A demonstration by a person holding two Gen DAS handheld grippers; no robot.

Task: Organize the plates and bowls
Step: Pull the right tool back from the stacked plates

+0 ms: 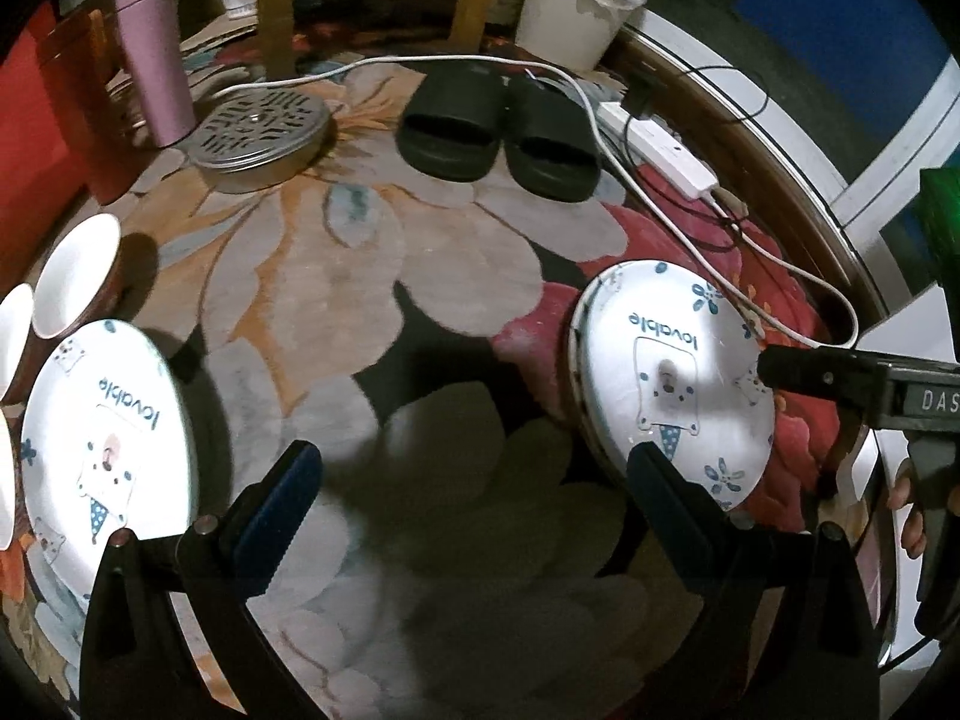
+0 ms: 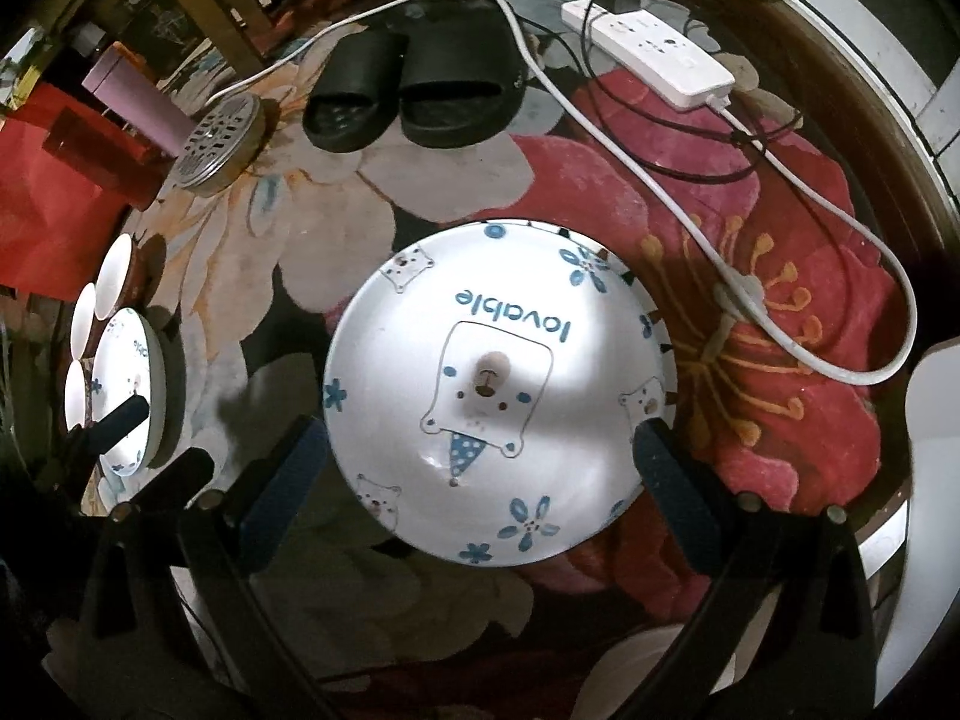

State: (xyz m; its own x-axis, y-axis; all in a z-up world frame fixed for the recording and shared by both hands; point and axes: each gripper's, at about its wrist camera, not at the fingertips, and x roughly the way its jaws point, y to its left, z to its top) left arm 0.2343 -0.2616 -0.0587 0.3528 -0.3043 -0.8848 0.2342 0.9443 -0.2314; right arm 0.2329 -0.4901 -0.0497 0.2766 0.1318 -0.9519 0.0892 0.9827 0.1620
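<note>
White plates are seen stacked on the carpet, directly below the right gripper, whose jaws stand wide apart and empty. A single plate, apparently nearer the left gripper, likewise agape, lies leftward beside bowls.

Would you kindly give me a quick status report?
Both jaws open, empty. White bear-print plate stack below right gripper. Second printed plate near left gripper. Nothing obstructing.

A lived-in home room, seen at floor level. A flowered carpet fills the frame, with black slippers and a power strip near the top, wooden furniture legs behind.
</note>
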